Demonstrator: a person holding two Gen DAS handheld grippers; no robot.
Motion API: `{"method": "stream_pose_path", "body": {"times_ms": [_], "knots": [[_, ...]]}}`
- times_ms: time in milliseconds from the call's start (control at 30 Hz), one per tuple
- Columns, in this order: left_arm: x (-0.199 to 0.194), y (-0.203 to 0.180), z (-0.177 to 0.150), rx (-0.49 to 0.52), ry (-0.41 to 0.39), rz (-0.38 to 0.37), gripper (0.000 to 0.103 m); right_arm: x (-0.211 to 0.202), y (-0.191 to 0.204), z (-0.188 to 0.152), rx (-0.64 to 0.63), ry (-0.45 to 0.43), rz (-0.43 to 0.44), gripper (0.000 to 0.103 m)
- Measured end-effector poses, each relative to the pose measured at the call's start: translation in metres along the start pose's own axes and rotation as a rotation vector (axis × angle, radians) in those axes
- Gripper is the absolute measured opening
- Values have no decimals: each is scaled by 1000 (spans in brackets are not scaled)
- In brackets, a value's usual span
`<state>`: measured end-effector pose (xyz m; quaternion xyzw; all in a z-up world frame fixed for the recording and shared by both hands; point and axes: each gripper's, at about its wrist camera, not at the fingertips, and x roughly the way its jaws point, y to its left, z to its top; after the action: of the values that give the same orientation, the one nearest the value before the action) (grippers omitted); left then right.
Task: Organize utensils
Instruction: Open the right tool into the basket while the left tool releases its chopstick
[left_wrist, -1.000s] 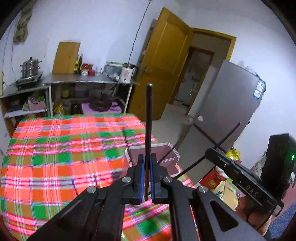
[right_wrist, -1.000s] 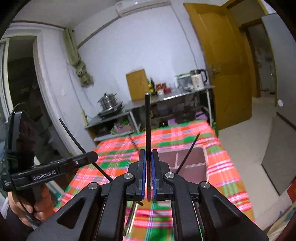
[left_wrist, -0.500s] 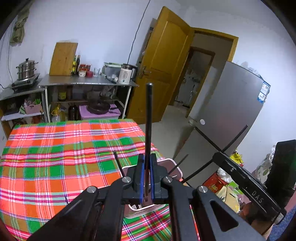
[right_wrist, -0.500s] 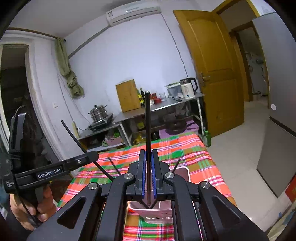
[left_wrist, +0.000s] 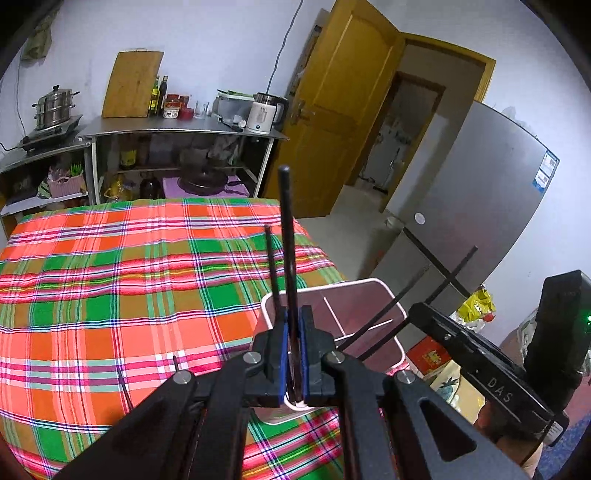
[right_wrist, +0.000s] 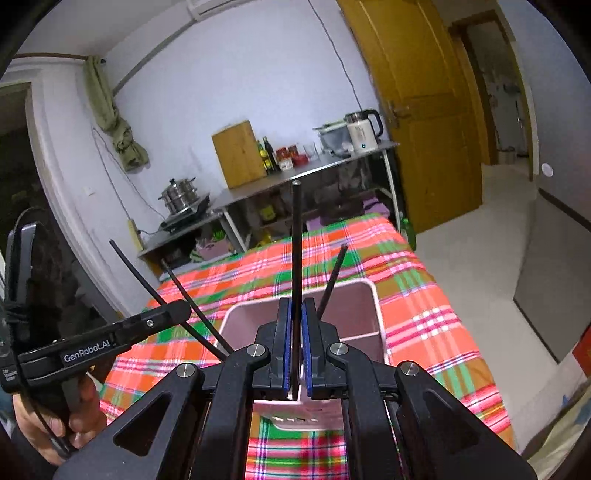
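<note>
A pink divided utensil bin (right_wrist: 373, 314) sits on the plaid tablecloth (left_wrist: 110, 277), directly below and ahead of both grippers. Left gripper (left_wrist: 293, 354) and right gripper (right_wrist: 294, 347) each clamp a black chopstick (right_wrist: 296, 258), its long axis upright over the bin.

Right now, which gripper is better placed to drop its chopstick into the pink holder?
Right, probably. The right gripper sits centred over the pink holder, its chopstick lined up with the opening. The left gripper hangs over the holder's near-left corner, so its chopstick needs shifting inward first.
</note>
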<state>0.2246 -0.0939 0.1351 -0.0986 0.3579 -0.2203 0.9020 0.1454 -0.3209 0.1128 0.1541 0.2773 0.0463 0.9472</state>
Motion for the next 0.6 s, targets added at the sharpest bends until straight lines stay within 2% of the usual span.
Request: {"method": "stream_pose_path", "body": {"times_ms": [167, 333, 400, 600], "knots": [[5, 0, -3, 12, 6, 0, 8, 10, 0, -5, -1, 30, 2, 5], [1, -1, -3, 7, -3, -15, 32, 13, 3, -5, -11, 45, 1, 9], [-3, -2, -2, 9, -15, -16, 34, 10, 5, -5, -15, 34, -4, 13], [-27, -5, -4, 30, -66, -14, 36, -7, 4, -3, -4, -2, -8, 14]]}}
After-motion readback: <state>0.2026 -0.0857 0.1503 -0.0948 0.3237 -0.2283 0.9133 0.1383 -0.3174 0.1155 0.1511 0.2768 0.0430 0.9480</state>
